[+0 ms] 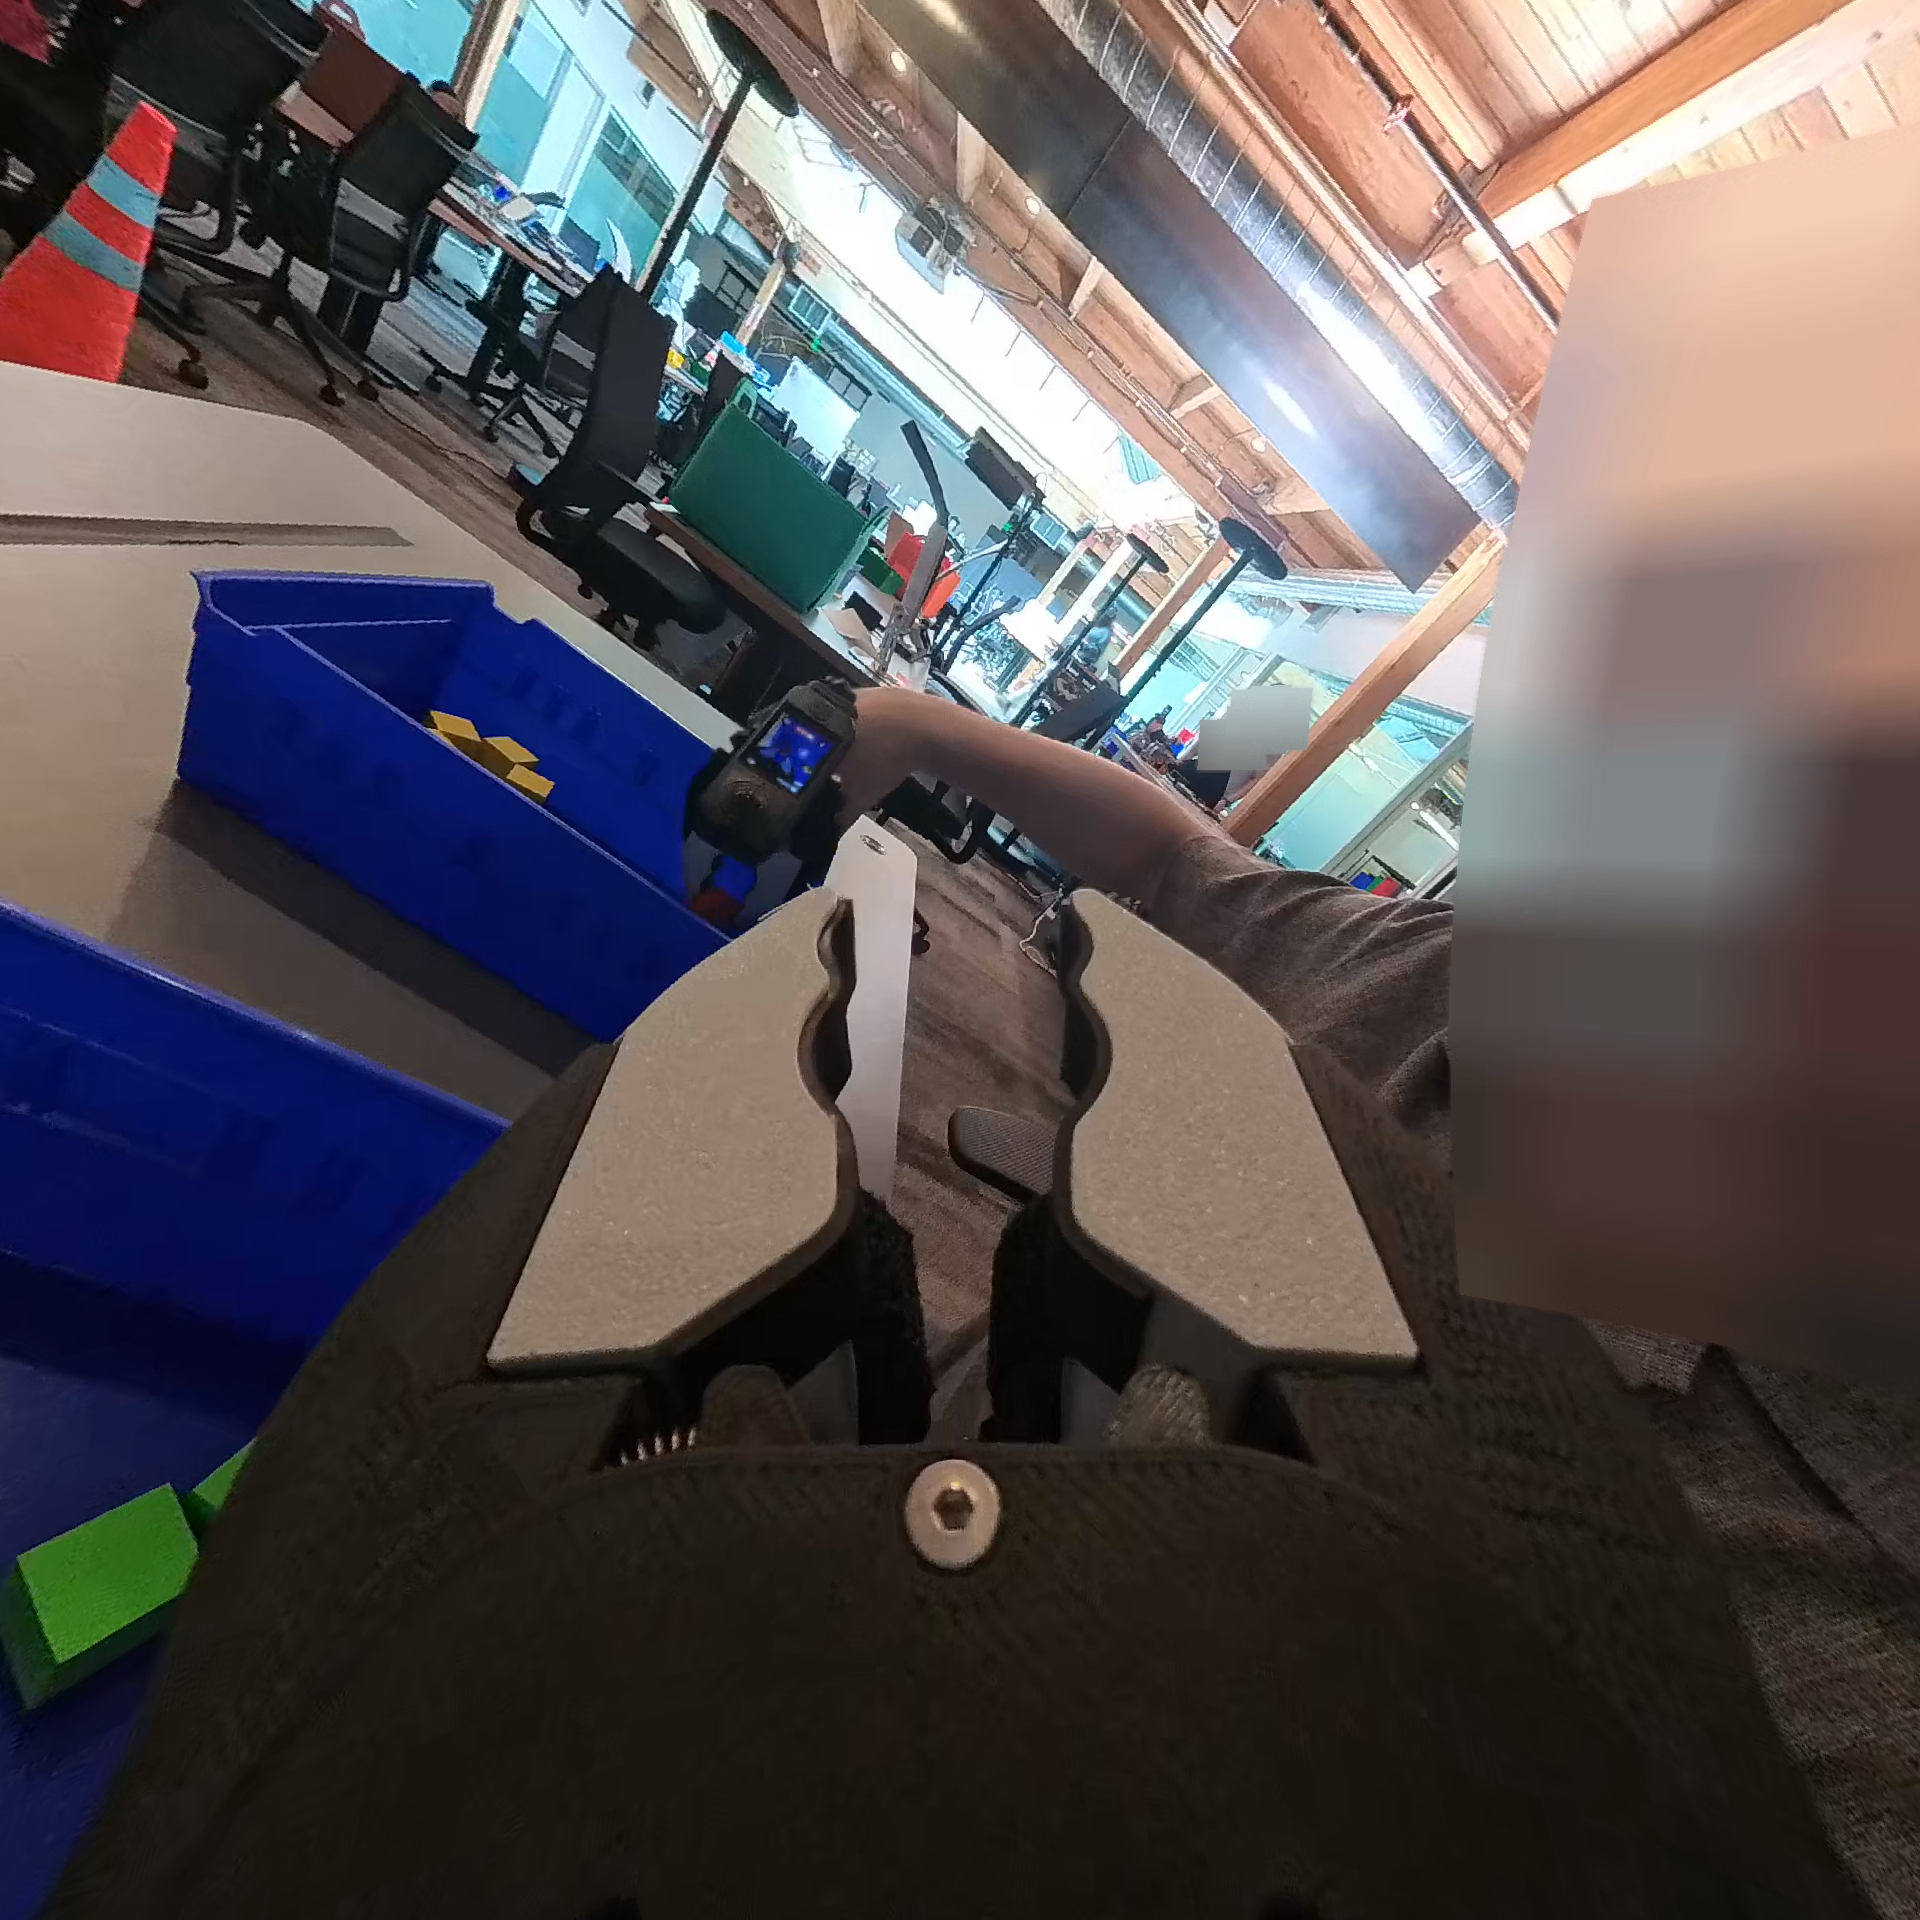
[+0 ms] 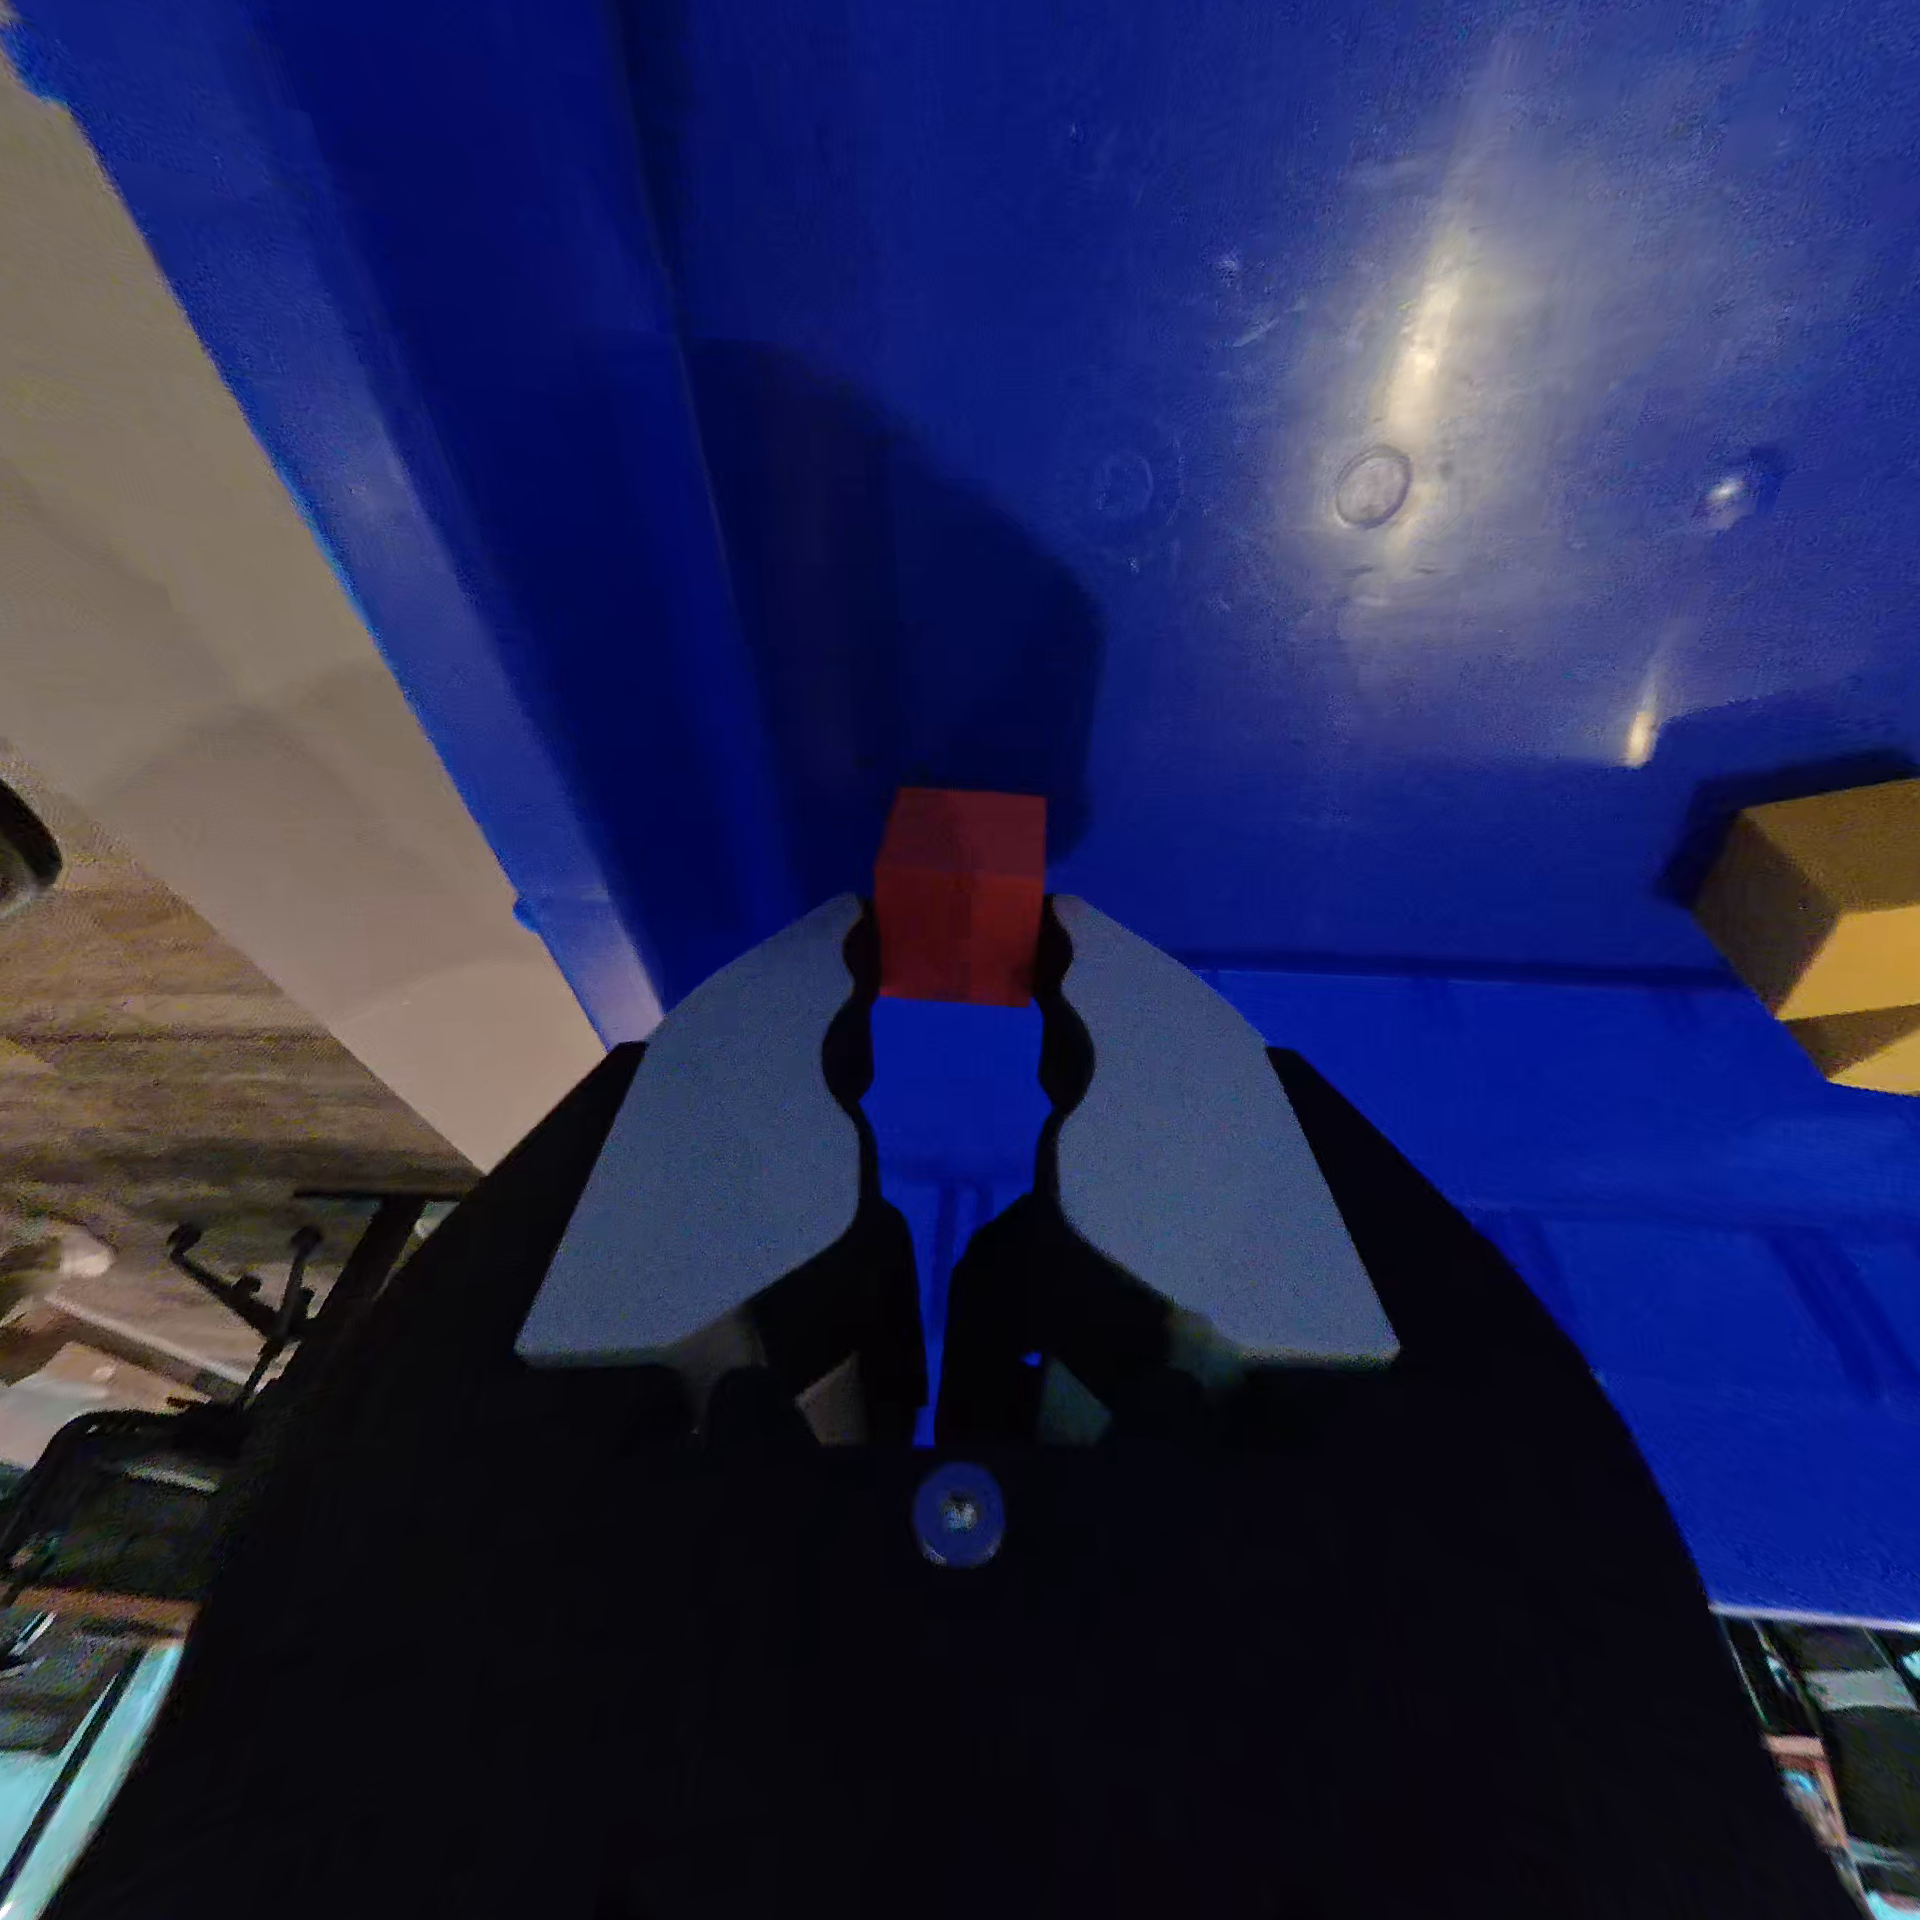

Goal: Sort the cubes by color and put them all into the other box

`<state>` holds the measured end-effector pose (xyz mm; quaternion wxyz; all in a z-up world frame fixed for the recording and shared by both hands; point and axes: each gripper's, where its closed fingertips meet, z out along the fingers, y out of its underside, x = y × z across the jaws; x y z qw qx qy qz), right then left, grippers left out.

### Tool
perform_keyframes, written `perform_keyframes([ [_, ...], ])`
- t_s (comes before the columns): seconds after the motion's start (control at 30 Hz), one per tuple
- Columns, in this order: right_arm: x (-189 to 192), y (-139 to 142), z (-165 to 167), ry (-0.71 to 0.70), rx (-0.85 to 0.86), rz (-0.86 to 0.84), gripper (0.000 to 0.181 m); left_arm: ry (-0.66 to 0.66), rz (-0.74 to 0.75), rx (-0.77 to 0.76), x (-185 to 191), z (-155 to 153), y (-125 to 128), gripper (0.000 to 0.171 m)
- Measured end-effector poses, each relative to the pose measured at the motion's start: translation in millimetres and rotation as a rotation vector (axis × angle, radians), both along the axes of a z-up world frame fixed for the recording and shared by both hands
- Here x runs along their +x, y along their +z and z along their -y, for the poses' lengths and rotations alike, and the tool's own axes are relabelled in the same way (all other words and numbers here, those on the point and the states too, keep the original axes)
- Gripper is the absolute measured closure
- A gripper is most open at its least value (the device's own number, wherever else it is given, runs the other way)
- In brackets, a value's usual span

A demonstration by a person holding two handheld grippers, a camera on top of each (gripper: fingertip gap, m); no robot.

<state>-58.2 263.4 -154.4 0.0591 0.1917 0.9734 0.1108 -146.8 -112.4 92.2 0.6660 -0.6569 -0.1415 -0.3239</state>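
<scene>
My right gripper (image 2: 956,925) is shut on a small red cube (image 2: 961,883), held between its fingertips just above the floor of a blue bin (image 2: 1351,312). A yellow block (image 2: 1829,925) lies in that bin to the right. In the left wrist view the right gripper (image 1: 769,769) hangs over the near end of the far blue bin (image 1: 343,748), which holds yellow blocks (image 1: 494,753). My left gripper (image 1: 956,914) is open and empty, raised beside a nearer blue bin (image 1: 156,1091) with green blocks (image 1: 99,1590). A white strip (image 1: 883,987) shows behind its left finger.
Both bins stand on a grey table (image 1: 83,644), whose edge also shows in the right wrist view (image 2: 208,623). A person's arm (image 1: 1039,769) reaches to the right gripper. An orange cone (image 1: 94,239) and office chairs (image 1: 613,416) stand beyond the table.
</scene>
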Motion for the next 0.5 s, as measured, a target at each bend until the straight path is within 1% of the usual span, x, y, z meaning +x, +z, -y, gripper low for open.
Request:
perform_keyframes([
  [0.1,3,-5,-5,-0.008,0.056,0.033,0.152,0.006,-0.005,-0.005,0,2,0,0.134],
  [0.17,5,-5,-4,-0.026,0.062,0.051,0.151,0.01,-0.007,-0.012,0,4,0,0.134],
  [0.3,1,3,-3,-0.056,0.033,0.021,0.137,0.023,-0.012,-0.017,0,8,0,0.134],
  [0.37,-7,17,0,-0.076,-0.007,-0.029,0.137,0.028,-0.014,-0.025,-1,10,0,0.134],
  [0.43,-17,38,6,-0.091,-0.069,-0.11,0.137,0.033,-0.019,-0.048,-2,9,-3,0.134],
  [0.5,-29,65,18,-0.094,-0.156,-0.221,0.136,0.061,-0.037,-0.133,-9,6,-15,0.134],
])
